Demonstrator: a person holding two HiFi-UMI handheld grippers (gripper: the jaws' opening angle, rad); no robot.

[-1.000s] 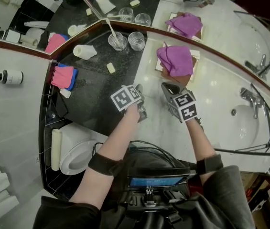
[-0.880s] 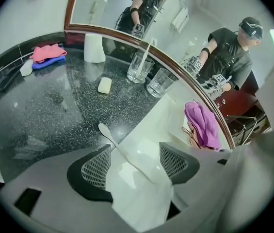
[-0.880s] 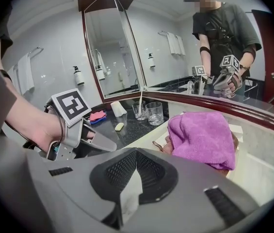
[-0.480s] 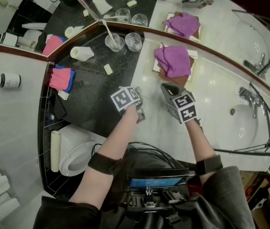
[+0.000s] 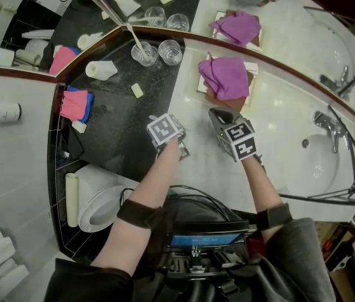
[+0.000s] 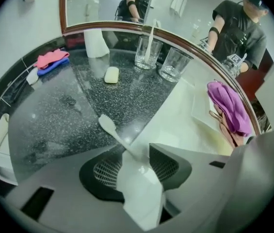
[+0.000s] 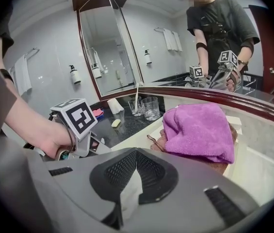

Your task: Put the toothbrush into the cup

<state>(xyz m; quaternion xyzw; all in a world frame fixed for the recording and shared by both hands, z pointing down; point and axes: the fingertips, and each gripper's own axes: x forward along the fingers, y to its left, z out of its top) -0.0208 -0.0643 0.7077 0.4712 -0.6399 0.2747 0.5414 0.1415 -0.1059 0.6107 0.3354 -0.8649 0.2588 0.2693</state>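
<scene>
A white toothbrush (image 6: 108, 126) lies on the counter where the black stone meets the white marble. Its handle runs back between the jaws of my left gripper (image 6: 137, 150). Those jaws have just been closing, with gaps still showing beside the handle. In the head view the left gripper (image 5: 181, 150) points steeply down and hides the brush. Two glass cups stand at the mirror: one (image 6: 148, 53) (image 5: 144, 53) holds another toothbrush, the other (image 6: 174, 64) (image 5: 170, 51) is empty. My right gripper (image 5: 218, 114) (image 7: 136, 152) hangs shut and empty beside the left.
A purple towel (image 5: 225, 77) lies on a tray to the right of the cups. A soap bar (image 6: 111, 74), a paper roll (image 5: 100, 69) and pink and blue cloths (image 5: 75, 104) sit on the black stone. The sink tap (image 5: 327, 124) is at right, a toilet (image 5: 98, 197) below left.
The left gripper has dipped slightly toward the counter, and the head view has shifted a little. The right gripper has stayed where it was.
</scene>
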